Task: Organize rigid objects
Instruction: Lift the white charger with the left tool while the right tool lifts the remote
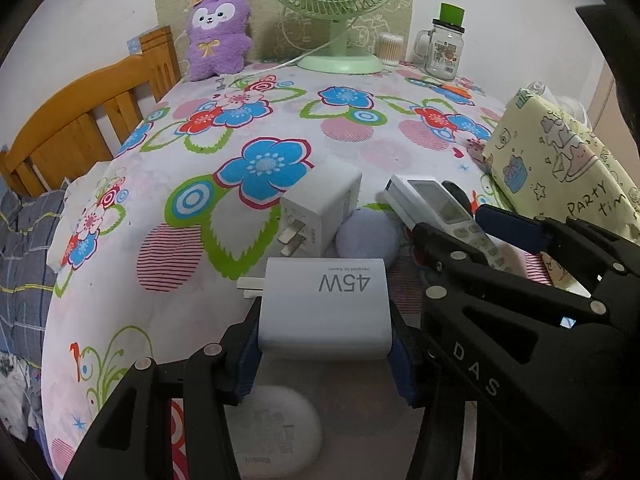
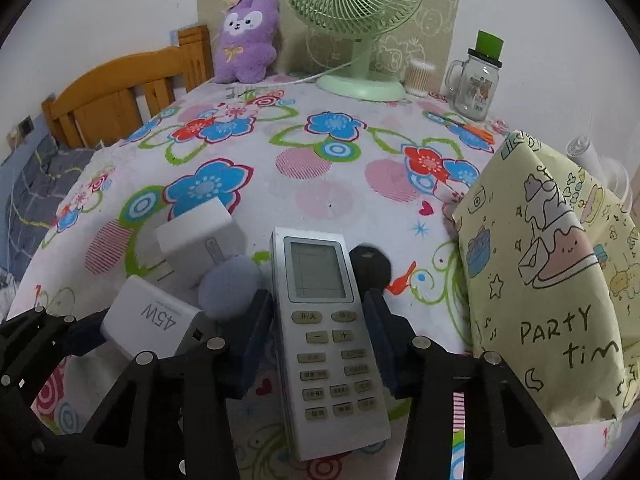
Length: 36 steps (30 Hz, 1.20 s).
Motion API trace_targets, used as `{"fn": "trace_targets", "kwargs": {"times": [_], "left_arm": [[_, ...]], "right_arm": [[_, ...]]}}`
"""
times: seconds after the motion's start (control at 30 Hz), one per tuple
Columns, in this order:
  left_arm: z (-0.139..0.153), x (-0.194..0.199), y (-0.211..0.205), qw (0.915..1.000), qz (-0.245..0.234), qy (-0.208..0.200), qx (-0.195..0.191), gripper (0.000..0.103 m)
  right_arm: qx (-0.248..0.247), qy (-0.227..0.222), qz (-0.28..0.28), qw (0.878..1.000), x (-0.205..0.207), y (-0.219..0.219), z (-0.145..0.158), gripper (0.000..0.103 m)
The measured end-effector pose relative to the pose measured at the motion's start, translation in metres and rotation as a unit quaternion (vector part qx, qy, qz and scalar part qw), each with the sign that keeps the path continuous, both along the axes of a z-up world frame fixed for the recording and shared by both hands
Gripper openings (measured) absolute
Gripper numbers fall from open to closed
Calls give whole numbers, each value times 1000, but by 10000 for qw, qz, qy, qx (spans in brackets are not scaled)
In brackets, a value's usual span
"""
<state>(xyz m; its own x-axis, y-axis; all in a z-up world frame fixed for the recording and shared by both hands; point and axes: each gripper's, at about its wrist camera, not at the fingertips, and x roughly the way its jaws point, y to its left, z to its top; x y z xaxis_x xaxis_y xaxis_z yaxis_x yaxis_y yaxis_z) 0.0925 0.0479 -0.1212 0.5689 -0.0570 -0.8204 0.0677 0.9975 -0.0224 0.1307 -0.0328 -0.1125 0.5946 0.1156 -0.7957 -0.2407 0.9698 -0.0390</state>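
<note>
A white 45W charger [image 1: 326, 304] is clamped between the blue pads of my left gripper [image 1: 326, 320], just above the flowered tablecloth [image 1: 280, 120]. To its right my right gripper [image 2: 320, 332] is shut on a white remote control [image 2: 320, 320], its pads against the remote's long sides at the upper buttons. The same remote [image 1: 444, 204] shows in the left wrist view, with the right gripper [image 1: 460, 226] around it. A second white charger [image 1: 320, 212], a lavender round puff [image 1: 366, 240] and a black round object [image 2: 368, 268] lie close around both. A white oval case [image 1: 276, 432] lies under the left gripper.
A yellow patterned bag [image 2: 552, 280] stands at the right edge of the table. At the back are a green fan [image 2: 352, 8], a purple plush [image 2: 246, 40], a swab jar [image 2: 418, 72] and a glass mug [image 2: 476, 84]. A wooden bed frame [image 2: 120, 92] is on the left.
</note>
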Motion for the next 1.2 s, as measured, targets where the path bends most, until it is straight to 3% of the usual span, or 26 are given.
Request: {"fn": "trace_targets", "kwargs": {"times": [0.1,0.17,0.53,1.2], "left_arm": [[0,-2,0,10000,9,-23,44,57],[1,-2,1,10000,3,-27,42,57],[4,-4,0,10000,-11,-30,2,57],[44,-32,-17,9986,-214,-483,-7,56]], "right_arm": [[-5,125,73,9999,0,0,-3,53],[298,443,9,9986,3,-6,-10,54],[373,410,-41,9985,-3,-3,-9,49],[462,13,-255,9986,-36,-26,37,49]]}}
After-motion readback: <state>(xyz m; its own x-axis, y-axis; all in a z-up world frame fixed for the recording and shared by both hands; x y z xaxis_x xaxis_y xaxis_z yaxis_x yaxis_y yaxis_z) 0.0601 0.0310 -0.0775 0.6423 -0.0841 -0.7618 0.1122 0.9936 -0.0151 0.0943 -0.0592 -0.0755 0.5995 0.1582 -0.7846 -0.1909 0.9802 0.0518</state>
